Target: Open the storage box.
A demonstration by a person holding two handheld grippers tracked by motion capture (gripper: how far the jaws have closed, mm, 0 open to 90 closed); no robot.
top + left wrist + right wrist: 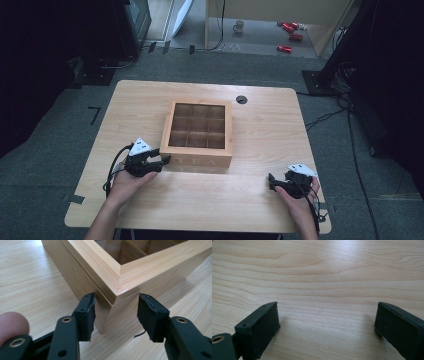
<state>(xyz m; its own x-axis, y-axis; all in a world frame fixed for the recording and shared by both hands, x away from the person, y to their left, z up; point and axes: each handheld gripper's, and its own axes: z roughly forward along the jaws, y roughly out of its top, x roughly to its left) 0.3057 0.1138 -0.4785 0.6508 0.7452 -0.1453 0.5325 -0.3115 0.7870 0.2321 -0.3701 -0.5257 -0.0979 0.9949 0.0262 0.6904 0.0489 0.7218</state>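
Observation:
A light wooden tea box (197, 161) with a windowed lid and a grid of compartments stands in the middle of the table (260, 130); "TEA" is printed on its front wall. My left gripper (165, 161) is at the box's front left corner. In the left gripper view, the left gripper (116, 315) is open, its jaws standing on either side of that corner of the tea box (125, 272), just below the lid seam. My right gripper (271, 182) rests near the table's front right, well clear of the box. In the right gripper view, the right gripper (327, 325) is open over bare wood.
A round cable hole (241, 99) sits in the table behind the box. On the floor beyond the table are a mug (238, 26) and red cans (290, 30). Dark equipment and cables stand to both sides of the table.

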